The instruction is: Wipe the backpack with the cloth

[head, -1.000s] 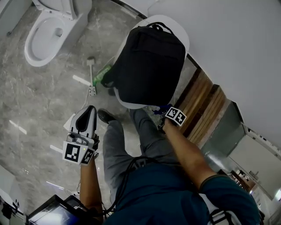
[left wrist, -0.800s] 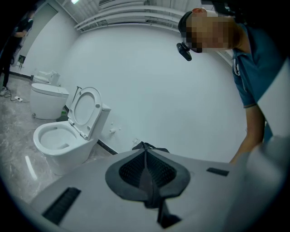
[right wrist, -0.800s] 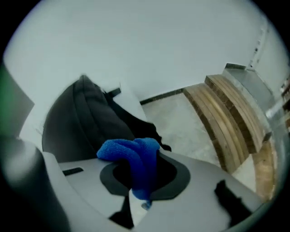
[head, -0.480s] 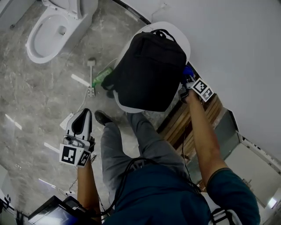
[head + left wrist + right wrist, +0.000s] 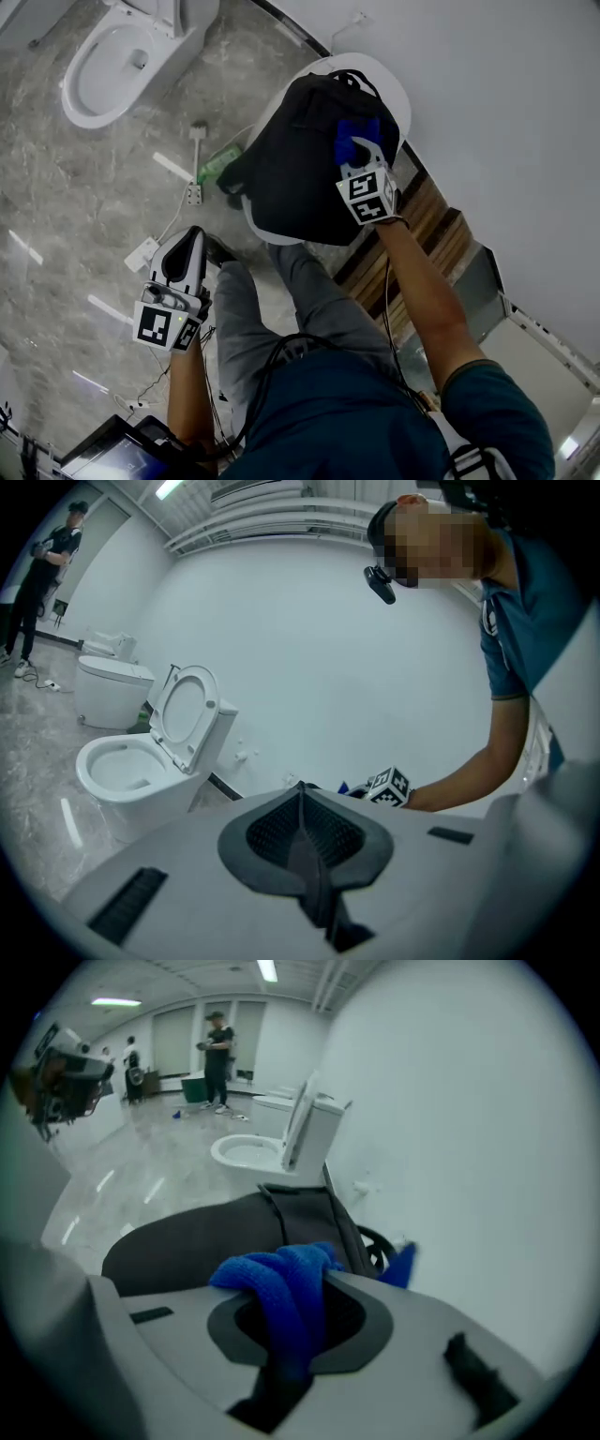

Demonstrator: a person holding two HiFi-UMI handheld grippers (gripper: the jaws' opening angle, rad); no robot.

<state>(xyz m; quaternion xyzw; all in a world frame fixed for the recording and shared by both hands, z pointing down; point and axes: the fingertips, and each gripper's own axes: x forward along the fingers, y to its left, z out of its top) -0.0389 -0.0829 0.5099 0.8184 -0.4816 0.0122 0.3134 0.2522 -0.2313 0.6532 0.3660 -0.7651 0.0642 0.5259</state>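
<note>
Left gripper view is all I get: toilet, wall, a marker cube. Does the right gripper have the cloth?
Observer: Yes. The right gripper is shut on a blue cloth.
Operator: Where is it?
Observer: Over the upper part of the black backpack. I can't tell if the cloth touches it.
Operator: What's the backpack on?
Observer: It lies on a white oval top, wider than the backpack, so its rim shows around it.
</note>
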